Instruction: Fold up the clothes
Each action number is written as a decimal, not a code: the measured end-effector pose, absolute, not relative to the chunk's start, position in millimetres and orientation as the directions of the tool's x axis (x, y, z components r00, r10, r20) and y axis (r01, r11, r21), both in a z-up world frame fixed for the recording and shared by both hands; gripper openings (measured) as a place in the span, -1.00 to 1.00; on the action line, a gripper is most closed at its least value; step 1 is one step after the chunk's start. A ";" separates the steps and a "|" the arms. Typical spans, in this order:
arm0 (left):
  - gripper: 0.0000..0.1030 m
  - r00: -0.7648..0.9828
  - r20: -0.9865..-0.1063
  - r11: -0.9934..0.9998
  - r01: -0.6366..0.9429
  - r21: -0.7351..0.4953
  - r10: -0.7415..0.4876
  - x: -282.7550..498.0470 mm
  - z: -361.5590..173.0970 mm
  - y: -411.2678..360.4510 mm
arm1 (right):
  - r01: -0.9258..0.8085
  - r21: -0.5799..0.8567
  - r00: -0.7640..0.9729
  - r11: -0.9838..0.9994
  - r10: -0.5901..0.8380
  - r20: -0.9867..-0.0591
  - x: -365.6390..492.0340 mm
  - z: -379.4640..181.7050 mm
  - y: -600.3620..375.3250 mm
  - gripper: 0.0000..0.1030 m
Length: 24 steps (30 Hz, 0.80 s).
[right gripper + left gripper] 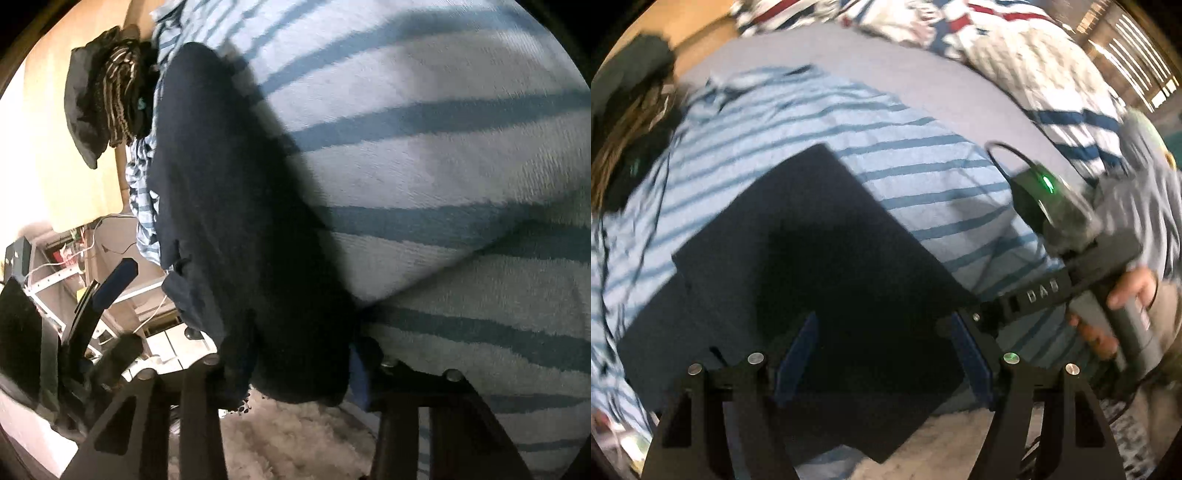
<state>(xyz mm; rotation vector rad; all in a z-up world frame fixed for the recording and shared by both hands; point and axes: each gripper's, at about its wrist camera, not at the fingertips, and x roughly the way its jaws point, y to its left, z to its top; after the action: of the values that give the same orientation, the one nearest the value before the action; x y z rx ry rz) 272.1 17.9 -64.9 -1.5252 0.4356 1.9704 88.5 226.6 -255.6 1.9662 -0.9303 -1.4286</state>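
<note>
The right tool (pixel 964 325) is carrying raised letters on its black body; they are reading as "DAS", though blur is making the last letter uncertain. A green indicator light (pixel 1048 183) is glowing on the black module at the rear of that tool. No other writing is legible.

The dark navy garment (pixel 812 266) is lying folded flat on a blue striped blanket (pixel 923 162), which is covering a bed with a plain grey sheet (pixel 886 70). A quilt (pixel 1015 48) printed in red, navy and white is lying bunched at the far side of the bed. A pile of dark clothes (pixel 107 88) is resting beyond the blanket's edge on a pale wooden surface (pixel 59 155). A light shaggy rug (pixel 288 435) is showing below the bed edge, and white shelving with loose cables (pixel 110 280) is standing beside it.

The left tool (pixel 882 350) is hanging over the garment with its blue-padded fingers (pixel 798 354) standing wide; neither pad is pressing on the fabric.

In the right wrist view, the right tool is sitting at the near edge of the garment, with dark cloth bulging between its fingers. Whether the pads are pressing on the fabric cannot be told. A hand (pixel 1123 295) is gripping the grey handle of this tool.
</note>
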 end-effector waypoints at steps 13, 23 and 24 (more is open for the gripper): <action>0.44 -0.272 -0.931 -0.648 -0.760 0.052 0.244 309.5 -82.4 43.8 | -0.160 0.789 0.202 -0.594 -0.802 -0.563 53.1 -203.3 183.8 -0.27; 0.43 -0.353 -0.923 -0.634 -0.751 0.182 0.154 306.6 -101.3 66.8 | -0.215 0.817 0.204 -0.535 -0.843 -0.498 53.4 -207.4 200.4 -0.27; 0.41 -0.368 -0.919 -0.640 -0.742 0.197 0.143 306.5 -102.7 68.1 | -0.214 0.818 0.206 -0.535 -0.843 -0.497 53.1 -207.2 200.5 -0.27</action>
<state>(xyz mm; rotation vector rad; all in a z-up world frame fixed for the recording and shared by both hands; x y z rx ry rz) 306.5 68.1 -102.7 -1.2877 0.8287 2.0457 53.1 200.5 -207.2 1.8836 -0.9803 -1.3465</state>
